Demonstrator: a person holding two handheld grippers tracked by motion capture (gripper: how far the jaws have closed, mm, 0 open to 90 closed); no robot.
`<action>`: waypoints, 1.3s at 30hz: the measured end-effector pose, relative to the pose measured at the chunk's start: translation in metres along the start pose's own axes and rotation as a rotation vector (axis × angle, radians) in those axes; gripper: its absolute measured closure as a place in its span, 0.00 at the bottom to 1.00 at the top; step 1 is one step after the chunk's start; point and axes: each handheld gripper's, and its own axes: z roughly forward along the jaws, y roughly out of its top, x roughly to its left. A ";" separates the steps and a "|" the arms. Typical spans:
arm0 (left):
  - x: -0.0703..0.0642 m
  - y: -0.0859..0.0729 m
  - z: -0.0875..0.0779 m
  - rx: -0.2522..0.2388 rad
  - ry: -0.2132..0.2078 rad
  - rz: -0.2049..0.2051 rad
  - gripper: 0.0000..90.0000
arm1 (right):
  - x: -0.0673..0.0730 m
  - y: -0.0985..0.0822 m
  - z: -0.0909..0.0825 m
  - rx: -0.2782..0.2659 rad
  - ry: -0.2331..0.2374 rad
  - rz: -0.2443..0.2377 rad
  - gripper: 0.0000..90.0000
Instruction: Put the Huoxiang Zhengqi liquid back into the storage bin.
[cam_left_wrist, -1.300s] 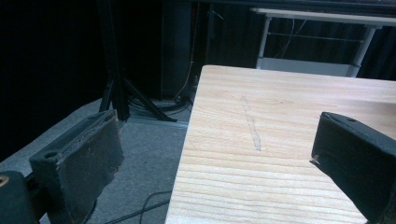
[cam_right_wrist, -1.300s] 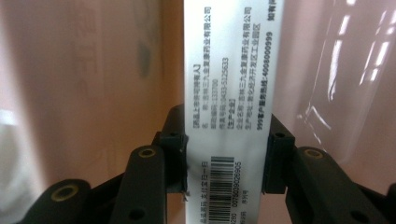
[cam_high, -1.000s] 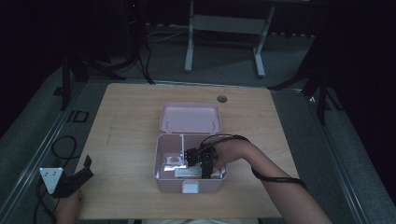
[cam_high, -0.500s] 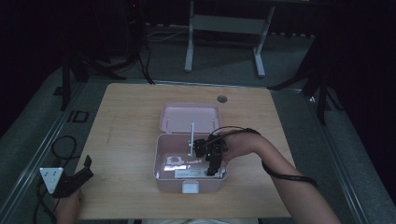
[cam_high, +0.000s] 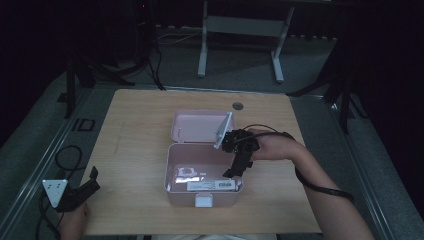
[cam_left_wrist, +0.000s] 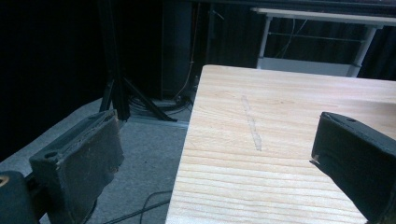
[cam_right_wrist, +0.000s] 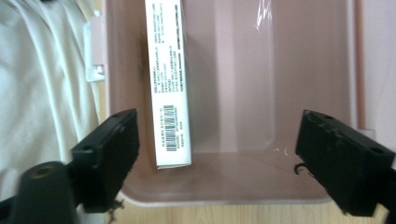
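The long white cardboard box with a printed label and barcode (cam_right_wrist: 168, 84) lies flat on the floor of the open pale pink plastic storage case (cam_high: 172, 170), along the case's near wall in the high view, just behind the white front latch (cam_high: 204, 201). A small clear wrapped item (cam_high: 189, 172) lies beside it toward the case's left half. The case's hinged pink lid (cam_high: 197, 125) is folded back flat on the light wooden surface (cam_high: 135, 130).

The right claw (cam_high: 235, 170) hangs over the right end of the case, tilted down into it. Its jaws have just been opening and now stand released and wide; in the right gripper view the white box shows between them but below, touched by neither pad.

The left claw (cam_high: 82, 192) rests at the near left corner of the surface, well apart from the case, its jaws released with nothing between them.
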 end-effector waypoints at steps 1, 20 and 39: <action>0.000 0.000 0.000 -0.002 0.000 -0.001 0.02 | -0.003 -0.006 -0.008 -0.035 -0.004 0.013 0.13; 0.000 0.000 0.000 -0.001 0.000 -0.001 0.02 | -0.025 -0.079 -0.025 -0.154 -0.159 0.149 0.14; 0.000 0.000 0.000 -0.004 -0.001 0.000 0.02 | -0.061 -0.141 0.079 -0.371 -0.305 0.371 0.14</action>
